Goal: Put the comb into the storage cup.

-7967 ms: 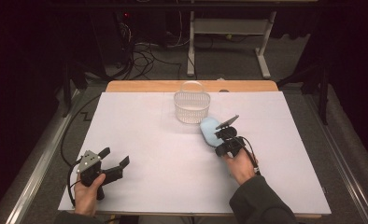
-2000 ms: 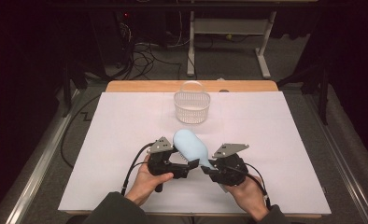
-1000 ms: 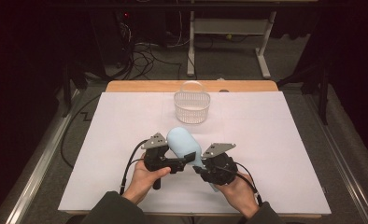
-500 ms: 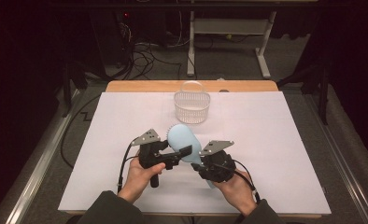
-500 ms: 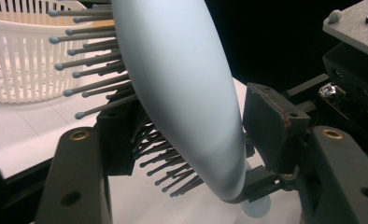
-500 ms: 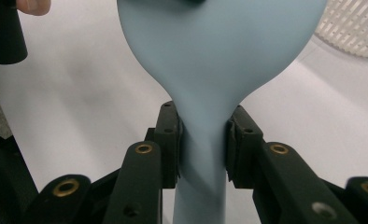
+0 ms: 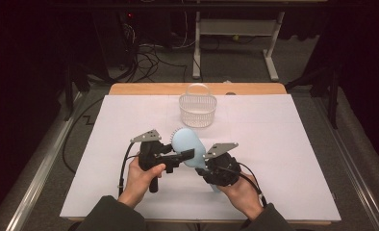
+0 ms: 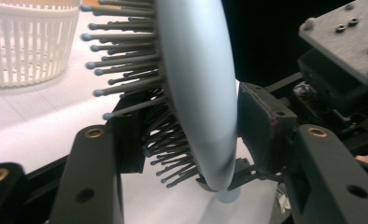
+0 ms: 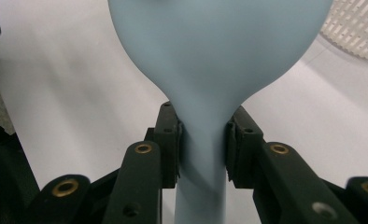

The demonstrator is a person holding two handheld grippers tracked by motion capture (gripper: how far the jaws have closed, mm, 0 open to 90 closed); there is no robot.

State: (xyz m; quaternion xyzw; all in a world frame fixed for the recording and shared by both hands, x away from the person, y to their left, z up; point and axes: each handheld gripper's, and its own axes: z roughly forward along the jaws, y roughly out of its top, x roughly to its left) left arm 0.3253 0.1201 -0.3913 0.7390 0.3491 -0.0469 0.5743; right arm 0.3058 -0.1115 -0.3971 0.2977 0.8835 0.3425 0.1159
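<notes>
Both hands are up over the near middle of the white table (image 7: 284,144), and between them sits the pale blue hairbrush (image 7: 187,144), lifted clear of the surface with its head tipped away toward the far side. The right gripper (image 7: 208,163) has it by the handle: in the right gripper view the brush's neck (image 9: 201,140) runs straight up between the two black jaws, both pads pressed flat against its sides, clamped firm, the broad smooth back of the head swelling out above. Now the left gripper (image 7: 180,156) comes across from the other side, and its jaws have just been closing on the brush head. In the left gripper view the head stands edge-on between them, the bristles (image 8: 126,60) pointing left against one pad, the smooth back facing the other pad (image 8: 261,126); that pad looks to be at the back or a hair off it, too close to call, while the bristle tips meet the left pad. So the brush is bridged between the two tools, handle end right, head end left. Beyond it, toward the far edge of the table, the white slatted basket (image 7: 197,108) stands upright, handle up, near the brush head but apart from it, with open table between
</notes>
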